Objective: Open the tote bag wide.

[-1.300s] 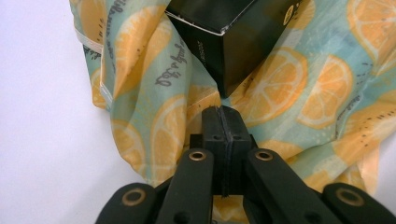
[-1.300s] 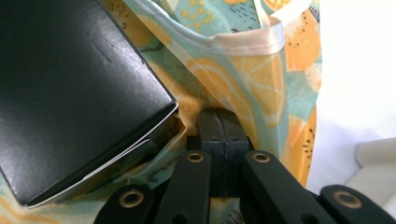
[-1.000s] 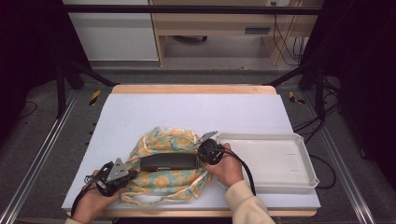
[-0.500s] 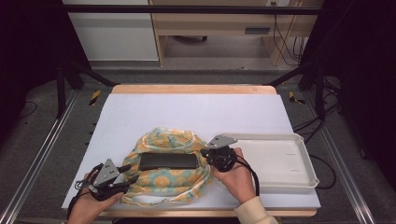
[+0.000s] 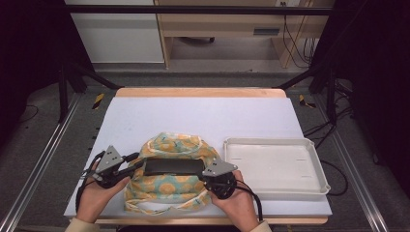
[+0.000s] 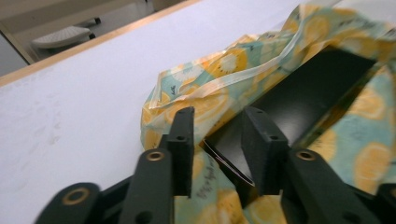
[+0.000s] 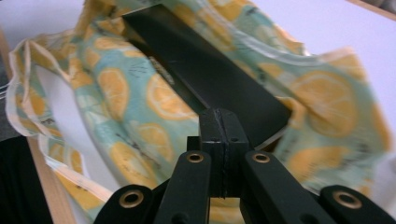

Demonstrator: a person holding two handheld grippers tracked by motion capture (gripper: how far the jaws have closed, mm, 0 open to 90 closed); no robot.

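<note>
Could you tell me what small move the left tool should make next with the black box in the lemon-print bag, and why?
Probably close the left tool on the near end of the black box. Its jaws, which have just been narrowing, stand apart astride that end, while the right tool is shut at the other end. The box lies across the lemon-print bag.

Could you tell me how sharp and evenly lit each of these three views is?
High view: even light on the white table, dark surroundings, slightly soft overall. Left gripper view: the left gripper jaws close up are a little soft, the lemon-print bag fairly crisp. Right gripper view: the black box is sharp, the bag's right edge smeared by motion blur.
</note>
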